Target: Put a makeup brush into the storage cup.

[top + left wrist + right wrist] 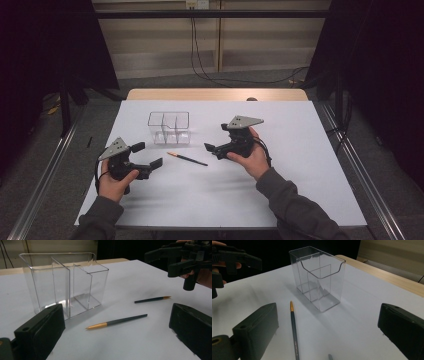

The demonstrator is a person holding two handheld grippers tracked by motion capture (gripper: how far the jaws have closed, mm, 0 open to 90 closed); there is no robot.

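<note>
White table cover (300,190) carries both grippers. Left gripper (148,155) and right gripper (214,138) gape wide, holding nothing, with a dark pencil (187,159) lying flat between them. Just behind it stands a clear divided holder (169,127), empty, with bare surface all around.

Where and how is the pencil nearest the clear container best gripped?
Grip the pencil mid-shaft on its dark barrel, coming from above with jaws straddling it crosswise. It lies flat on the white table, clear of the container, and the right hand-held gripper is open nearby.
</note>
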